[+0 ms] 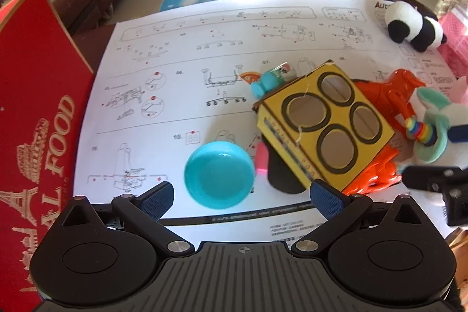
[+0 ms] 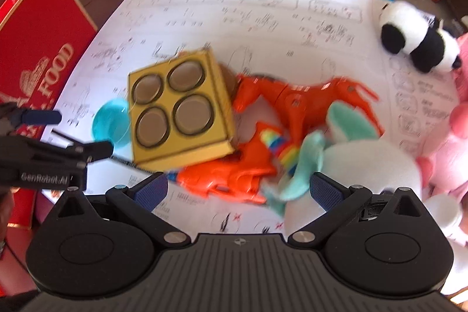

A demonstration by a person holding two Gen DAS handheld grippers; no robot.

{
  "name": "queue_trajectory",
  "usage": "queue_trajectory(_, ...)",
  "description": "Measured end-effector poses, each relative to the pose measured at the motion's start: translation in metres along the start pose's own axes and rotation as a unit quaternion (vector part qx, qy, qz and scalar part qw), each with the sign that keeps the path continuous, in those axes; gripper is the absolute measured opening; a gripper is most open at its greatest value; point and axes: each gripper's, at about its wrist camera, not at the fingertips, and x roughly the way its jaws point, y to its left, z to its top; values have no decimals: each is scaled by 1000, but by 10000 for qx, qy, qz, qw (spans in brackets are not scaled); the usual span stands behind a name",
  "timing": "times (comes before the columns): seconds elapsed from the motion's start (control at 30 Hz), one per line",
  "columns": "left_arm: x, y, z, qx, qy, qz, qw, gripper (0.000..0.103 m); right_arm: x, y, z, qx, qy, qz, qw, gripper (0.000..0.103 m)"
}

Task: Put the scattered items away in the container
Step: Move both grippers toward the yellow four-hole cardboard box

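Left wrist view: the left claw (image 1: 241, 199) hangs low over the tabletop (image 1: 175, 113), tilted forward, both blue-padded fingers spread wide and gripping nothing. Right between the fingertips, just ahead, sits a small turquoise plastic bowl (image 1: 218, 174), open side up on the white printed instruction sheet (image 1: 190, 48). Ahead and to the right leans a yellow cardboard box with four round cut-outs (image 1: 321, 122), tilted, with a pink stick-like piece (image 1: 261, 158) poking out beside its lower left edge. Behind the box lies an orange plastic horse toy (image 1: 392, 95); further right, a white plush with mint ears and a rainbow horn (image 1: 433, 127). Far ahead right stands a black-and-white plush panda (image 1: 412, 25). Hard to the left rises a red cardboard box lettered "FOOD" (image 1: 38, 107).

Right wrist view, blurred: the right claw (image 2: 238, 192) is likewise released, fingers wide apart above the orange horse toy (image 2: 307, 98) and the mint-eared plush (image 2: 336, 142). The yellow box (image 2: 178, 107) sits ahead left, the turquoise bowl (image 2: 109, 122) peeking out beyond it. The left claw (image 2: 55, 133) reaches in from the left edge, near the bowl.
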Motion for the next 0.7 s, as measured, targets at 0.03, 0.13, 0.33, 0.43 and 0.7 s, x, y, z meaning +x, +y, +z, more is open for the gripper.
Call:
queue_trajectory(0.03,2,-2,3,-34,11,-14,10000,101,0,-1,3,-4,-55,-95,9999,103)
queue_trajectory(0.13,14,-7,10,-67,130,-9,9999,93,-5,-9,8,142,-355,-136,9992,102)
queue_trajectory(0.33,33,-16,16,-34,353,83,9993,82,-8,-15,15,327,-577,110,9977,94)
queue_trajectory(0.43,33,-12,14,-144,470,-79,9988,78,-7,-11,20,197,-655,179,9975,89)
queue_trajectory(0.7,17,-13,25,-289,204,-277,9990,84,9,-8,31,-47,-681,324,9971,63)
